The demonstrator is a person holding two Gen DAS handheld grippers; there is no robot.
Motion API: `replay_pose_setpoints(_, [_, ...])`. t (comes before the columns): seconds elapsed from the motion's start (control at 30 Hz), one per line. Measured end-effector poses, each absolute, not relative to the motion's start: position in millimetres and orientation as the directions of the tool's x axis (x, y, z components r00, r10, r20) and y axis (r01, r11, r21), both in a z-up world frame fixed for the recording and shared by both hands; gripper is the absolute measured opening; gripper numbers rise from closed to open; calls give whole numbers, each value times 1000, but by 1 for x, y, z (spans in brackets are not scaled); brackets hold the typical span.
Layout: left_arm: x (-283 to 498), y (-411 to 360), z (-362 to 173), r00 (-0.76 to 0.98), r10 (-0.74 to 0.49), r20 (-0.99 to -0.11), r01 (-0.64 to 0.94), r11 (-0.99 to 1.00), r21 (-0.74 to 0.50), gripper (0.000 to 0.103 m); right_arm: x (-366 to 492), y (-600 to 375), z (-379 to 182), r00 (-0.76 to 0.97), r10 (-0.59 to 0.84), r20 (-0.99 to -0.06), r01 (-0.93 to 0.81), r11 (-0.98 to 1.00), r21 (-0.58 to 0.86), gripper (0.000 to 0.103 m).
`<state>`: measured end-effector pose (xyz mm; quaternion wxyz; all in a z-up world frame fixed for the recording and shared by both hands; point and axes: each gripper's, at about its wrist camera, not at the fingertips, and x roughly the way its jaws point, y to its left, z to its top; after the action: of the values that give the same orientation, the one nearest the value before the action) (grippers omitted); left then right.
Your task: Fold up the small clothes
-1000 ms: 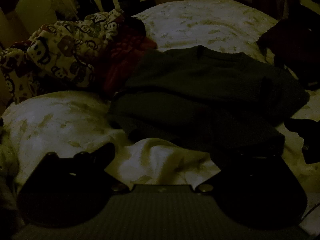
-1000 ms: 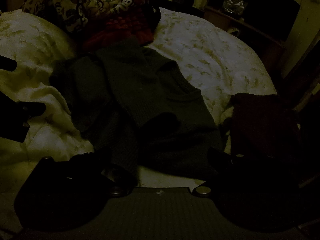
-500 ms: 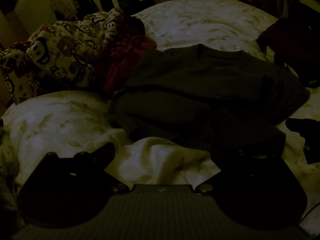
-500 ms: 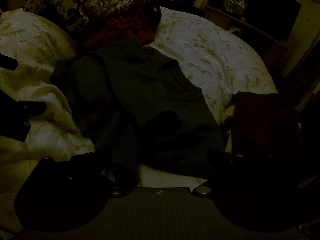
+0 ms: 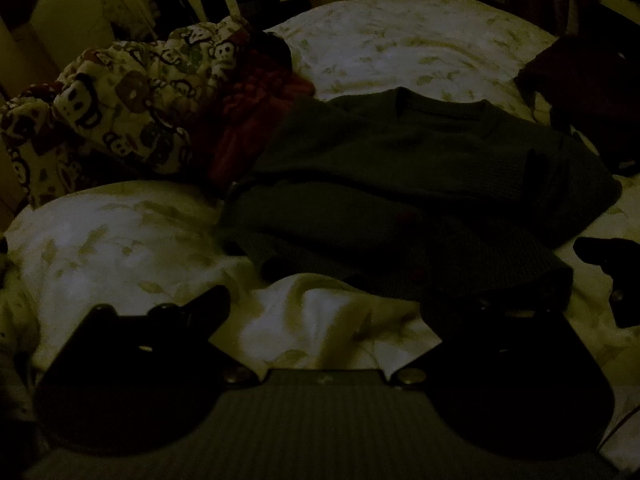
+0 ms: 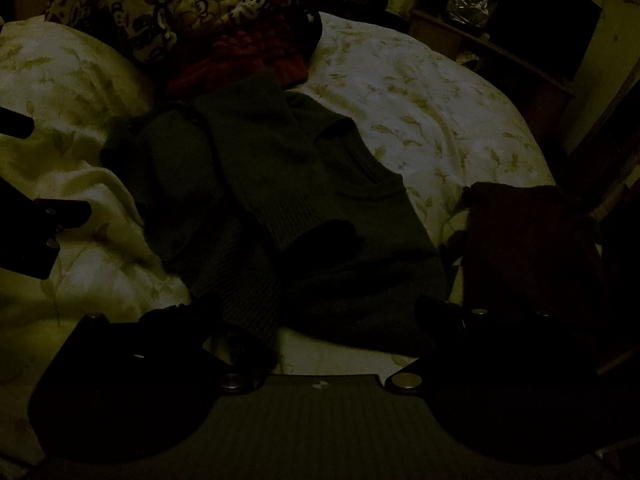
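Note:
A dark green knit sweater (image 5: 420,184) lies partly folded on the white leaf-print bed cover (image 5: 400,40), neckline at the far side. It also shows in the right wrist view (image 6: 280,200), with a sleeve laid across its body. My left gripper (image 5: 332,312) is open and empty, just short of the sweater's near hem. My right gripper (image 6: 316,316) is open, its fingers on either side of the sweater's near edge. The right gripper shows at the right edge of the left wrist view (image 5: 608,264). The left gripper shows at the left edge of the right wrist view (image 6: 40,220).
A monkey-print garment (image 5: 120,92) and a red knit piece (image 5: 256,108) are heaped at the far left. A dark maroon garment (image 6: 528,240) lies at the bed's right edge. A wooden shelf (image 6: 500,40) stands beyond the bed. The room is very dim.
Almost nothing has moved. Both views shifted very slightly; the sweater lies as before and both grippers stay open.

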<state>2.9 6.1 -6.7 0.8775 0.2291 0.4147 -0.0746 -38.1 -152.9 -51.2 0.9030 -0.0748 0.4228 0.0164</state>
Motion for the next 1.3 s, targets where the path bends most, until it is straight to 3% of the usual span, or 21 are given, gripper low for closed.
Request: replay_pose_setpoints(1.3, [4, 3, -10, 649, 69, -758, 320, 879, 354, 103, -39, -153, -53, 649, -29, -760, -86, 990, -112, 103])
